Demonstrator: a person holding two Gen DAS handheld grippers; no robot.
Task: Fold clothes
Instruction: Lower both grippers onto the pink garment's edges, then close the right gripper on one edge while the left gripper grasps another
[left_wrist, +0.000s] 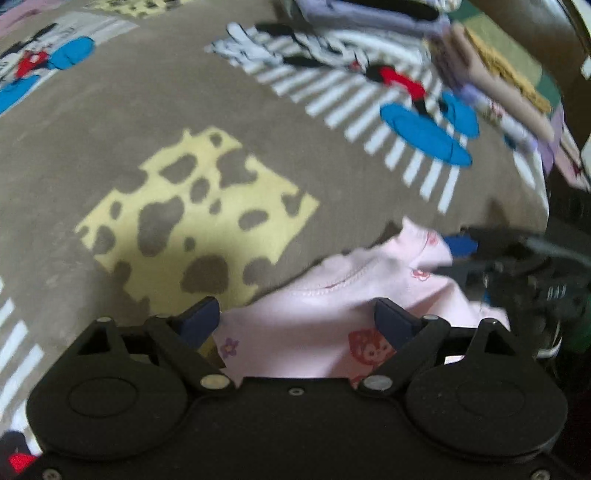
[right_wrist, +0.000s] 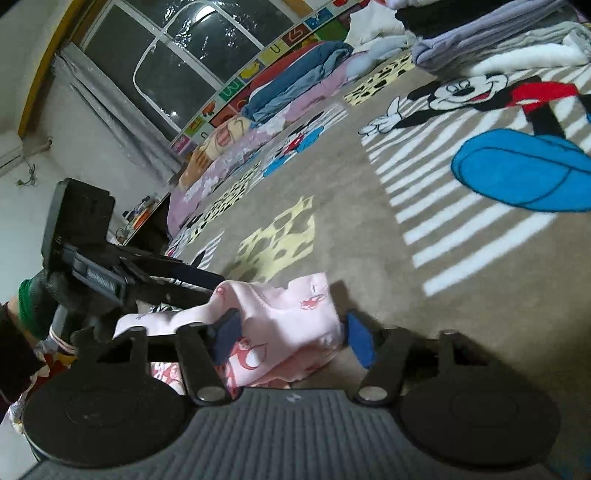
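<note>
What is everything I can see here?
Pink printed cotton garment: one, pale pink, crumpled on the carpet between both grippers.
Brown cartoon-mouse carpet: one, brown with yellow, blue and white prints, underneath everything.
Stack of folded clothes: one, lilac, white and tan, far edge of the carpet.
Rolled bedding: several pieces, blue and pink, below the window.
Dark window: one, back wall.
Left gripper: black, jaws open over the garment.
Right gripper: black, jaws around the garment's edge.
</note>
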